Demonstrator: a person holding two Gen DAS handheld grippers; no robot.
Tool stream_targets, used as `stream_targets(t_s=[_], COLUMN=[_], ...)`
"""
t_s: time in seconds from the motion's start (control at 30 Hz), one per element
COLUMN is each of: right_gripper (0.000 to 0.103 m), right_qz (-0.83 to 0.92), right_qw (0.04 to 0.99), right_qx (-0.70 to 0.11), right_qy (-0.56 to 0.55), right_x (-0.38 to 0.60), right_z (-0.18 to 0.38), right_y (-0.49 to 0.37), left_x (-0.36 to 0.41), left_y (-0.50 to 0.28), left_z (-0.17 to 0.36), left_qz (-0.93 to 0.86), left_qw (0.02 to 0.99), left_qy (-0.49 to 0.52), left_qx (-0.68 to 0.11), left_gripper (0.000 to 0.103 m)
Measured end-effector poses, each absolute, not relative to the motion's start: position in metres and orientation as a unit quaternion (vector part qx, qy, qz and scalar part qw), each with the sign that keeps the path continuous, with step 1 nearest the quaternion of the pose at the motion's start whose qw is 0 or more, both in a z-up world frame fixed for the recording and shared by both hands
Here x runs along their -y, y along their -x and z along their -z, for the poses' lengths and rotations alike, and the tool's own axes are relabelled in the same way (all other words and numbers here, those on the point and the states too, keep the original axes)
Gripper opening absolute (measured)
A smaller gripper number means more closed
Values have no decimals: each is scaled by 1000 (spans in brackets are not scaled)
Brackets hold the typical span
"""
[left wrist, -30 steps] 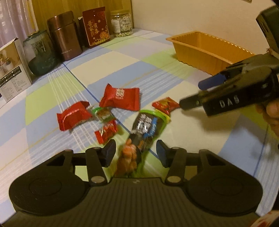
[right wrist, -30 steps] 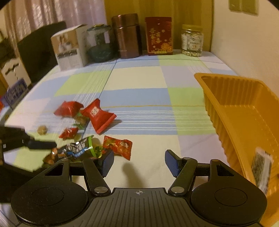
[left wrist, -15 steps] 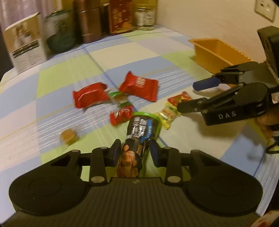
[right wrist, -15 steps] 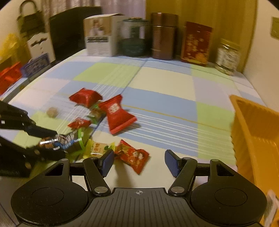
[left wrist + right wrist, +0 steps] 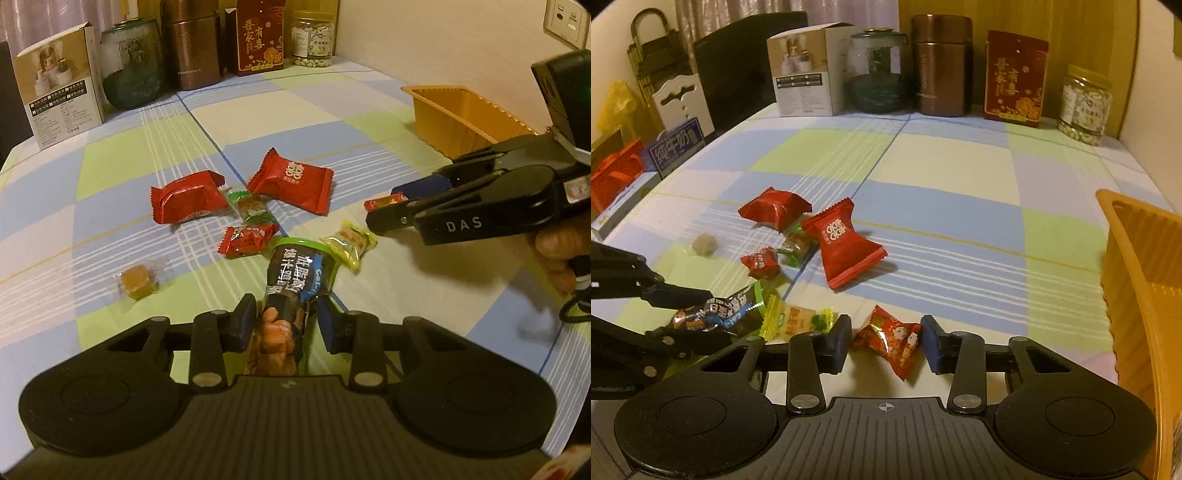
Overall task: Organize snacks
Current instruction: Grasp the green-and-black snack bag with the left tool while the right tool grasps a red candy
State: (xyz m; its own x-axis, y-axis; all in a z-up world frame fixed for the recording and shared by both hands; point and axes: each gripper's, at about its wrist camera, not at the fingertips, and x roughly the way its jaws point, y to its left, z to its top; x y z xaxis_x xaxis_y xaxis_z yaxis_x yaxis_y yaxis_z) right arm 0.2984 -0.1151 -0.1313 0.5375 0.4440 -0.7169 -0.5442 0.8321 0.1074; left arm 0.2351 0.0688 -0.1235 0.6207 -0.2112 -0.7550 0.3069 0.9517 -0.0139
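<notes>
Dark snack packet (image 5: 295, 291) clamped between the pads of the left gripper (image 5: 286, 325), small red candy (image 5: 888, 338) sitting between the just-closing jaws of the right gripper (image 5: 886, 341), other sweets ahead, orange tray (image 5: 1137, 266) rightward.

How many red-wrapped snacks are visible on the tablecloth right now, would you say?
4: two large packets mid-table, a small candy below them, and one candy between the right gripper's fingers.

Black-green snack pack (image 5: 295, 295) lower centre, tilted, pinched at its sides. Small red candy (image 5: 890, 338) low centre, between blue pads. Two big red packets (image 5: 291, 181) mid-frame, yellow candy (image 5: 349, 242) beside; orange tray (image 5: 458, 114) upper right.
</notes>
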Motion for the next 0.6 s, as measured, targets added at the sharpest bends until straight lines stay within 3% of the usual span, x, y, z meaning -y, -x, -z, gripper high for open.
stream_targets(t_s=[0.33,0.47,0.6], right_gripper=[35,35,34], right_qz=[-265,-254,-245], right_qw=[877,879,881], right_qx=[-395,-399,-400], right_qy=[68,63,56], right_x=[109,110,113], right_z=[127,126,125], right_y=[-287,-285,-286], left_x=[-59,-58,-58], left_y=[-238,-237,-236], left_z=[128,128,127], left_qz=[146,147,145], left_qw=[900,899,899], left_qy=[-86,-83,-81], left_qx=[-402,-404,-405], left_gripper=[36,29,28])
